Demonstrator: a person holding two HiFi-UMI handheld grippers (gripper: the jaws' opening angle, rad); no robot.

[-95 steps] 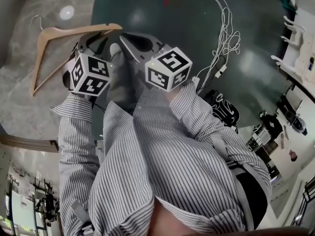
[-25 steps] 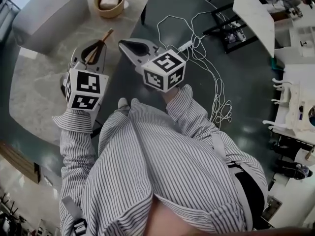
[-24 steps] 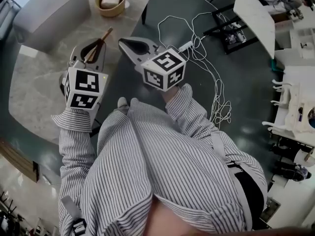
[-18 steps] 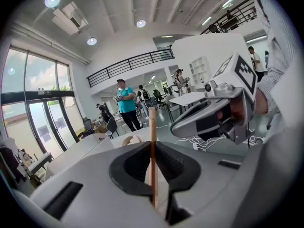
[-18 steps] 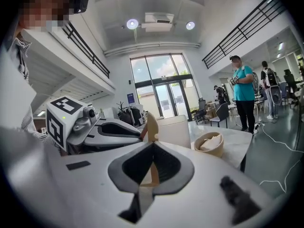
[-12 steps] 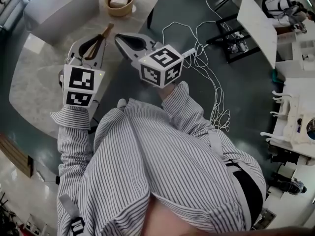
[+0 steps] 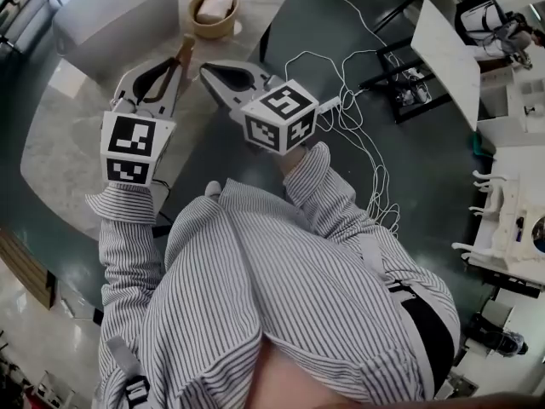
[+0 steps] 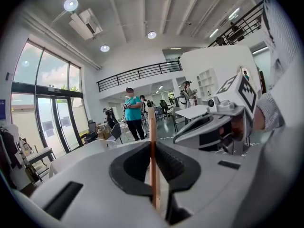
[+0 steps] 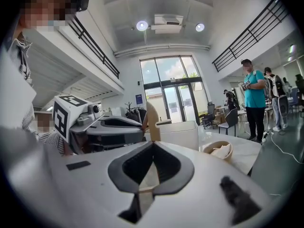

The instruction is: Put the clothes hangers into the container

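My left gripper [image 7: 174,62] is shut on a wooden clothes hanger [image 7: 183,52]; only a short end of it pokes out past the jaws in the head view. In the left gripper view the thin wooden bar [image 8: 153,165] stands upright, pinched between the pads of the gripper [image 8: 153,142]. My right gripper [image 7: 207,69] hovers just to its right, jaws together with nothing in them [image 9: 152,144]. A white box [image 7: 119,11] stands on the table beyond both grippers, also visible in the right gripper view [image 9: 175,134] behind the hanger's end [image 9: 153,120].
A round wooden bowl [image 7: 213,8] with a white cloth sits on the pale marble table [image 7: 60,126] next to the box. White cables [image 7: 358,118] trail over the dark floor at right. A white desk [image 7: 451,49] stands beyond. A person in a teal shirt [image 9: 254,99] stands far off.
Both grippers have moved forward towards the white box and the bowl, the left one carrying the hanger. The jaws stand the same as before.
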